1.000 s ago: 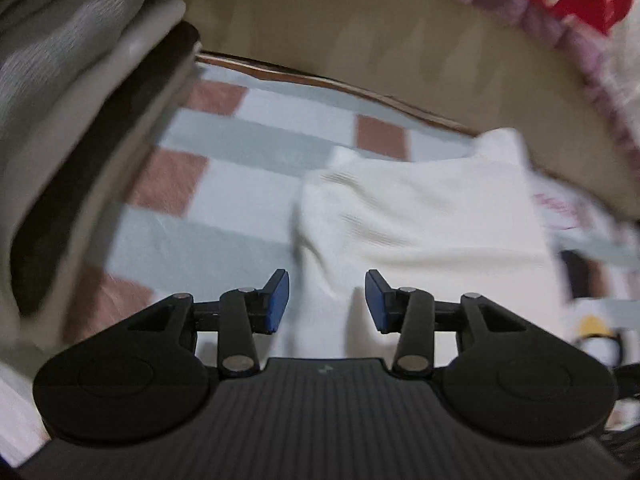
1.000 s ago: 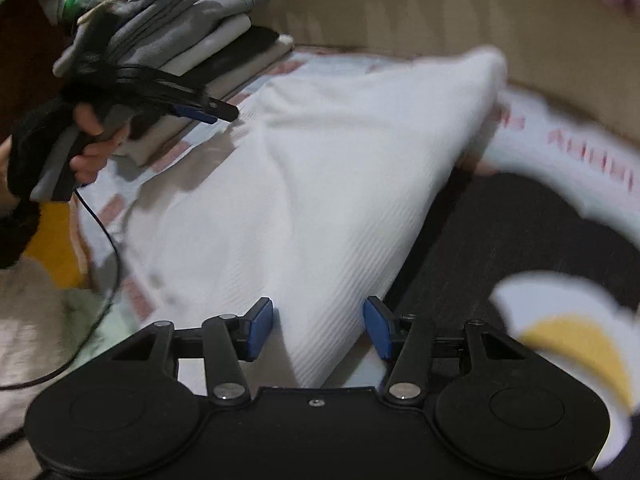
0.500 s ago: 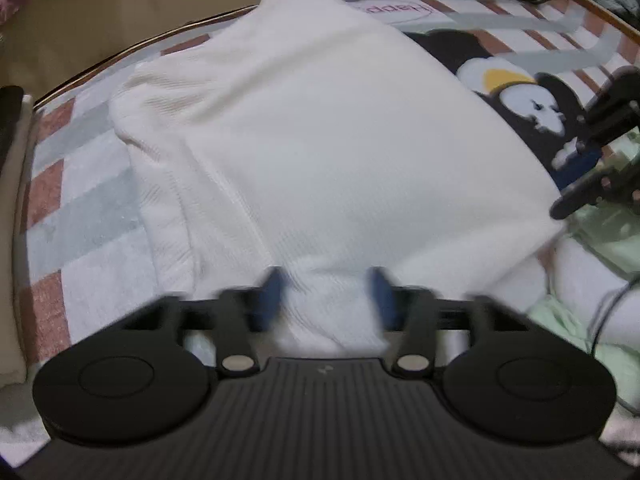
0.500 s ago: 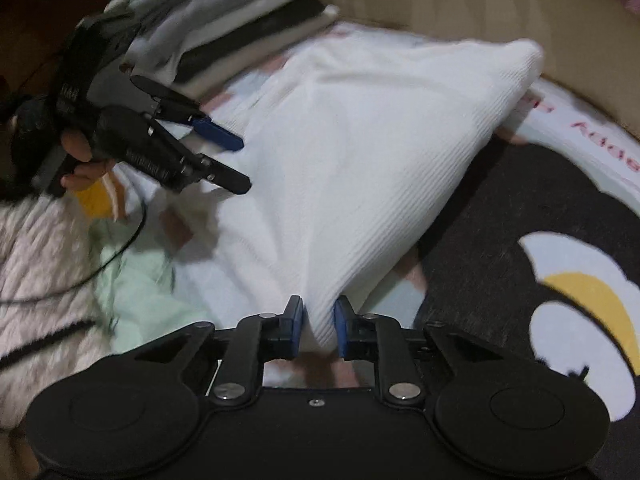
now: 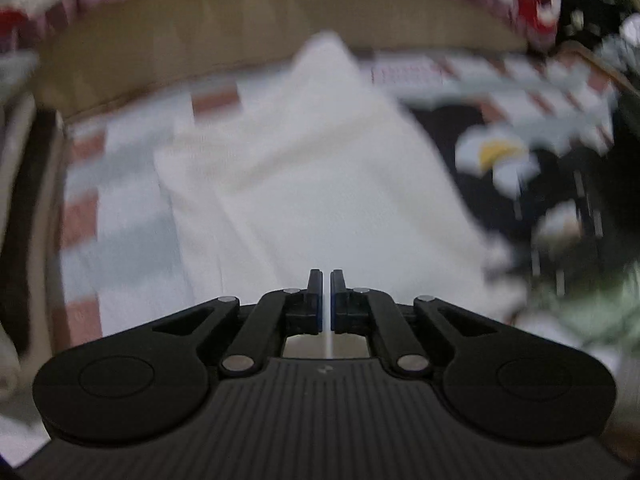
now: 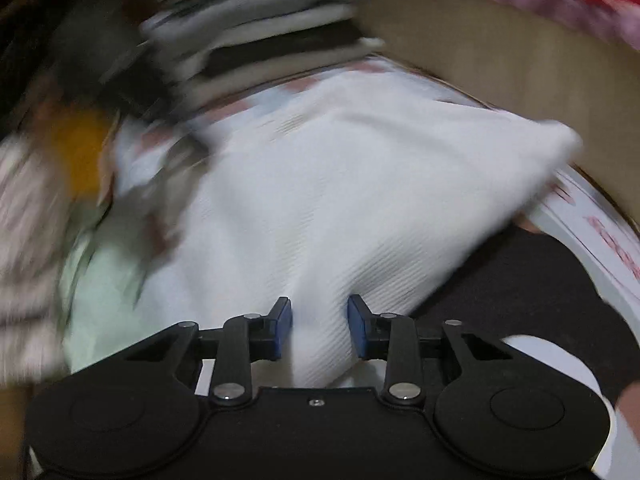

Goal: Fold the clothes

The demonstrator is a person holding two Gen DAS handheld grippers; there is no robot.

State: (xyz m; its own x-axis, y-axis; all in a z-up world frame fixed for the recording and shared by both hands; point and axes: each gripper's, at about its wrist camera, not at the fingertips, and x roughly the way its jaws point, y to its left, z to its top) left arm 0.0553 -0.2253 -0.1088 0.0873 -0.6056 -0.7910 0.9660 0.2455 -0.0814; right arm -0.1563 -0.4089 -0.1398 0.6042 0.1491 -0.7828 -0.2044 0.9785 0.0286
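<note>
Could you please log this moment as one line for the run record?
step: fold white garment | left gripper: shut on garment edge | right gripper: open around garment corner | folded stack: behind | views: blurred

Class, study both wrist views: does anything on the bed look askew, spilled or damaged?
Nothing stands out. The white garment lies folded on the patterned blanket, beside a tidy stack of folded clothes. Motion blur hides fine detail.

White garment (image 6: 360, 208) of finely ribbed matt knit cloth, grippers' matt black plastic bodies with shiny metal pivot pins, blue fingertip pads (image 6: 280, 328), printed soft blanket (image 5: 120, 208), stacked folded cloth (image 6: 260, 28)
</note>
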